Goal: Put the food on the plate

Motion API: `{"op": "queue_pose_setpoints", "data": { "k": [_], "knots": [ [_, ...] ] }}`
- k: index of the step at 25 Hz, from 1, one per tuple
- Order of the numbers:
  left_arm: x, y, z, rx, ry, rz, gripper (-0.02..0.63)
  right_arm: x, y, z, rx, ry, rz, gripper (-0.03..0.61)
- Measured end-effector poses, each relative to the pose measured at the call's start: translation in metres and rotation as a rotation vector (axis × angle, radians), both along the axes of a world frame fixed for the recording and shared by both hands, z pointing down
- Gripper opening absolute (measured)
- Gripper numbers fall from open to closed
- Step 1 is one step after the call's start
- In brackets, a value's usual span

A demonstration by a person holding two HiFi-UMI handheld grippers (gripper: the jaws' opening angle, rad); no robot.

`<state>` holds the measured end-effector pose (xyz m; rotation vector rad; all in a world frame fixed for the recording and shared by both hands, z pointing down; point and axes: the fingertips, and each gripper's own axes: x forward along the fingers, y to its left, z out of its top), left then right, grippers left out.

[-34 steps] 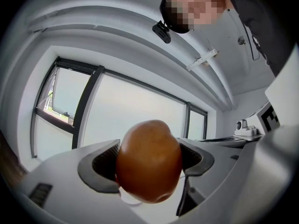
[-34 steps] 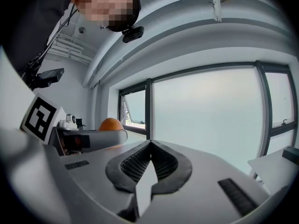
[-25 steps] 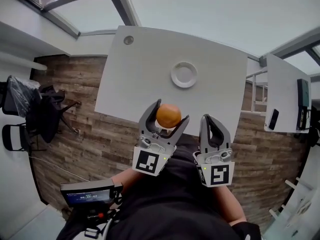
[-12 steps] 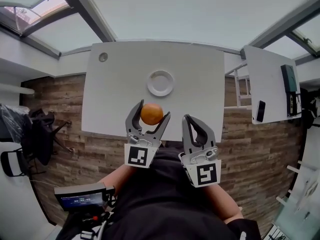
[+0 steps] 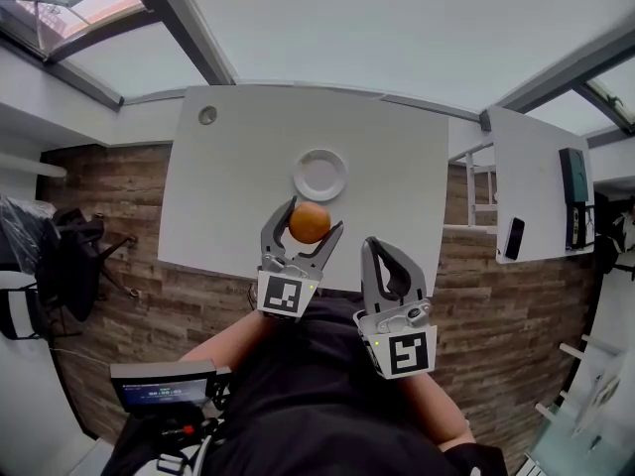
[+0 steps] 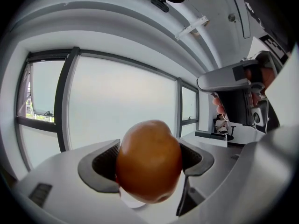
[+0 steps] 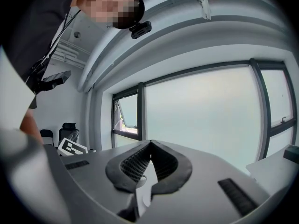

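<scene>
Carried the orange-brown food, pinched in the left hand-held gripper, farther over the tabletop than half a second earlier, stopping just near of the white plate. Kept the right hand-held gripper pressed together, empty. Probably left only lowering and release.

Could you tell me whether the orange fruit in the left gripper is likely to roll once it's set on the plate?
Probably: the fruit looks round and smooth, so it may roll on the flat-looking plate. It shows no denting in the left gripper, so it seems firm.
</scene>
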<state>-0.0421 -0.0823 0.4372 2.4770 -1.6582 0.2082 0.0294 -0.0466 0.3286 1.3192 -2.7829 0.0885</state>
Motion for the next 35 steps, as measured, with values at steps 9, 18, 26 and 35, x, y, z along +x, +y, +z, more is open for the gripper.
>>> {"op": "queue_pose_setpoints", "data": {
  "k": [9, 18, 26, 35],
  "knots": [
    [0.0, -0.019, 0.023, -0.052, 0.011, -0.005, 0.351, 0.001, -0.009, 0.008, -0.018, 0.036, -0.004, 0.006],
    [-0.008, -0.04, 0.054, -0.09, -0.04, 0.03, 0.351, -0.004, -0.017, 0.009, 0.011, 0.059, -0.008, 0.006],
    [-0.013, -0.058, 0.086, -0.137, -0.072, 0.045, 0.351, -0.001, -0.024, 0.016, -0.006, 0.07, 0.008, 0.006],
    [-0.005, -0.07, 0.121, -0.17, -0.169, 0.127, 0.351, 0.012, -0.033, 0.01, -0.025, 0.044, 0.069, 0.006]
  ]
}}
